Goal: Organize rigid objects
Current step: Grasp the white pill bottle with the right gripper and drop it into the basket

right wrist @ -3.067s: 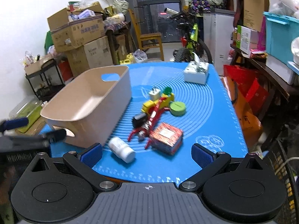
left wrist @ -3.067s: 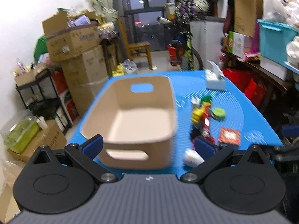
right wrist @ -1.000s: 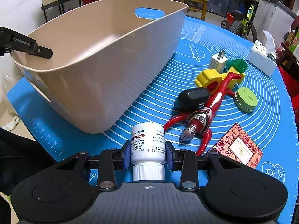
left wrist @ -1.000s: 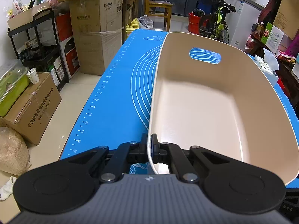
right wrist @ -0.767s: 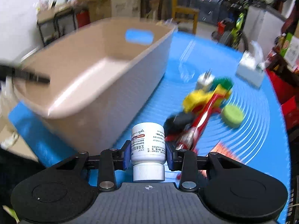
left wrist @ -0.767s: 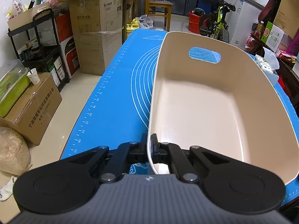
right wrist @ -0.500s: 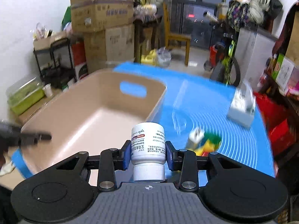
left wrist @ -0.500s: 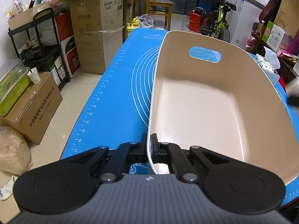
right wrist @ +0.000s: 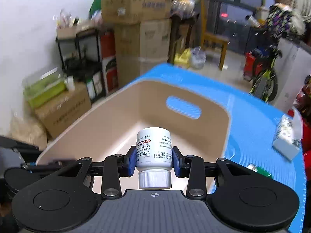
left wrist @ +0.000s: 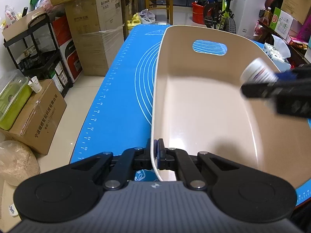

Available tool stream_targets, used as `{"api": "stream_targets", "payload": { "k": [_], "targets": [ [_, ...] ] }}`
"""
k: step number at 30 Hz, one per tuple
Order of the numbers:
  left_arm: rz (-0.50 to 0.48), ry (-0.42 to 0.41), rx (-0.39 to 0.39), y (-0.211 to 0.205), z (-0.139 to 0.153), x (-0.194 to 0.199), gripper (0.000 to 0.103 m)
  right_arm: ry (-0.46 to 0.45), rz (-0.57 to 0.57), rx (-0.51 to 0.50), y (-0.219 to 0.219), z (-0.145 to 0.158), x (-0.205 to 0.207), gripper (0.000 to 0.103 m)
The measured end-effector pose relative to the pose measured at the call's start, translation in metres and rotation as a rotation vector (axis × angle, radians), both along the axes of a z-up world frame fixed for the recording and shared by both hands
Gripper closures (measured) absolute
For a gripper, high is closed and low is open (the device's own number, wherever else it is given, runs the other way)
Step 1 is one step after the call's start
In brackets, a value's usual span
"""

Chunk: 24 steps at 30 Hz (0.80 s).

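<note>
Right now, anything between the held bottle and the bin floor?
Nothing: in the left wrist view the white bottle hangs in the right gripper over the beige bin, whose floor is bare.

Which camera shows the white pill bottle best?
The right wrist view: the pill bottle sits sharp and central between the right gripper pads, label readable. The left wrist view catches it only blurred at the right edge over the bin.

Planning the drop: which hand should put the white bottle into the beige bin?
Right. The right gripper is shut on the white bottle above the beige bin; the left gripper is clamped on the bin's rim.
</note>
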State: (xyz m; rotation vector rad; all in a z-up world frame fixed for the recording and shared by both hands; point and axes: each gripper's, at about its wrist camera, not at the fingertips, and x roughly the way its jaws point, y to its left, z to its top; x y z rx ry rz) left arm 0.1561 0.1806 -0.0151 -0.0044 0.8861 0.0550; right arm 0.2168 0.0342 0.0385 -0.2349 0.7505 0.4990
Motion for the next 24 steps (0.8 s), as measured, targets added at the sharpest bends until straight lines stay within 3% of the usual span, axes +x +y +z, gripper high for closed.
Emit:
{"api": "stream_targets", "payload": {
  "k": [11, 12, 18, 24],
  "targets": [
    [-0.008, 0.002, 0.000, 0.001, 0.000, -0.002, 0.098, 0.154, 0.027, -0.144, 0.022, -0.044, 0.001, 0.059],
    [-0.006, 0.003, -0.002, 0.001, 0.000, -0.001, 0.098, 0.158, 0.026, -0.150, 0.021, -0.045, 0.000, 0.055],
    [-0.011, -0.002, -0.010, 0.002, 0.000, -0.001, 0.098, 0.107, 0.036, -0.116, 0.012, -0.028, -0.008, 0.038],
    [-0.014, -0.005, -0.015, 0.003, 0.000, -0.001, 0.098, 0.044, -0.015, -0.017, -0.016, 0.005, -0.020, 0.033]
  ]
}}
